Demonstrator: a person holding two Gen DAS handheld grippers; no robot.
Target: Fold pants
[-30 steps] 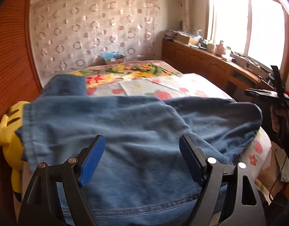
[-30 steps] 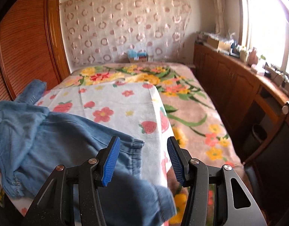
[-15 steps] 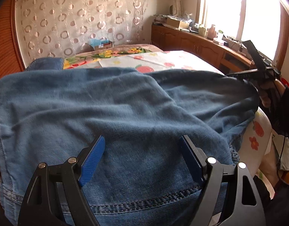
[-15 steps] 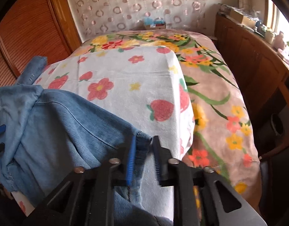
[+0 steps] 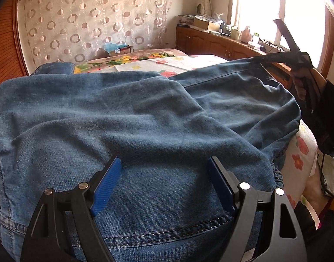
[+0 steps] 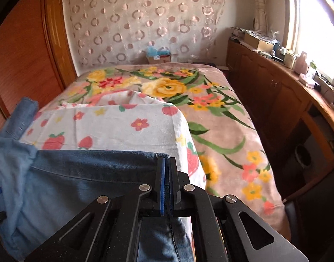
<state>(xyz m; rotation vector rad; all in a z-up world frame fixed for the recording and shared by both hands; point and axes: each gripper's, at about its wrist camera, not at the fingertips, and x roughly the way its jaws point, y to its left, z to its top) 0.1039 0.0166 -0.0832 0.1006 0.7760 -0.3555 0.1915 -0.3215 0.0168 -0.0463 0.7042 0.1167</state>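
Blue denim jeans [image 5: 145,118] on the strawberry-print towel [image 6: 123,128], your two grippers at the near end.

No brand, label or writing is legible in either view. Your right gripper [image 6: 166,174] is pressed together, pinching a hem corner of the jeans and holding it raised over the towel's near edge. Your left gripper [image 5: 164,181] is spread wide, its blue pads [image 5: 106,183] over the stitched hem directly ahead; contact cannot be judged. Beyond both grippers lies the floral blanket [image 6: 221,118].
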